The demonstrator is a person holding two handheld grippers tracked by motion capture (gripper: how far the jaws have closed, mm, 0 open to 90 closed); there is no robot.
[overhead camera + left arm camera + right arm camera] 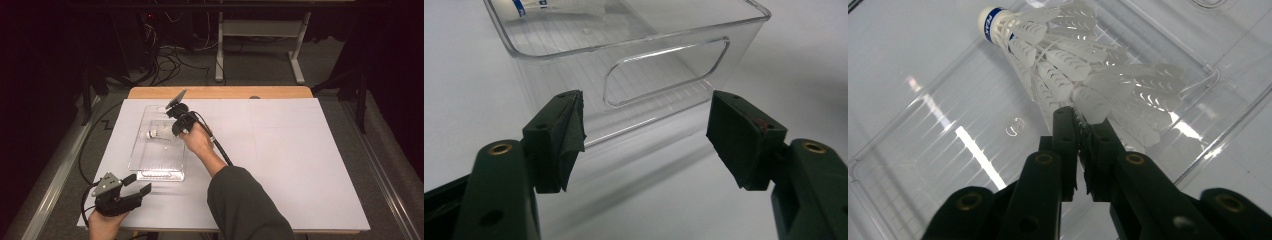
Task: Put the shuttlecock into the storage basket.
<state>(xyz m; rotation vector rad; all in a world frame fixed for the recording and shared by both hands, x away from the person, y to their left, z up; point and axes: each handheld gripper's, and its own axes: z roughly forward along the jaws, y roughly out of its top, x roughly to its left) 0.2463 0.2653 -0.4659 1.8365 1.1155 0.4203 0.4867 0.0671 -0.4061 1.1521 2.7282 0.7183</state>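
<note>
A white feather shuttlecock (1063,60) with a blue band round its cork lies low in a clear plastic bin (913,150). My right gripper (1080,122) is shut on the edge of its feather skirt. In the high view the shuttlecock (155,133) points its cork left, inside the bin (150,167), with the right gripper (173,131) reaching in from the right. My left gripper (138,184) stands open near the table's front left corner. In its own view the left gripper (646,135) faces the bin's near end wall (664,70) with nothing between the jaws.
The bin stands lengthwise on a white sheet (290,160) covering the table. A small white thing (161,107) shows at the bin's far end, partly behind the right gripper. Cables and table legs (219,50) lie on the floor beyond the far edge.
</note>
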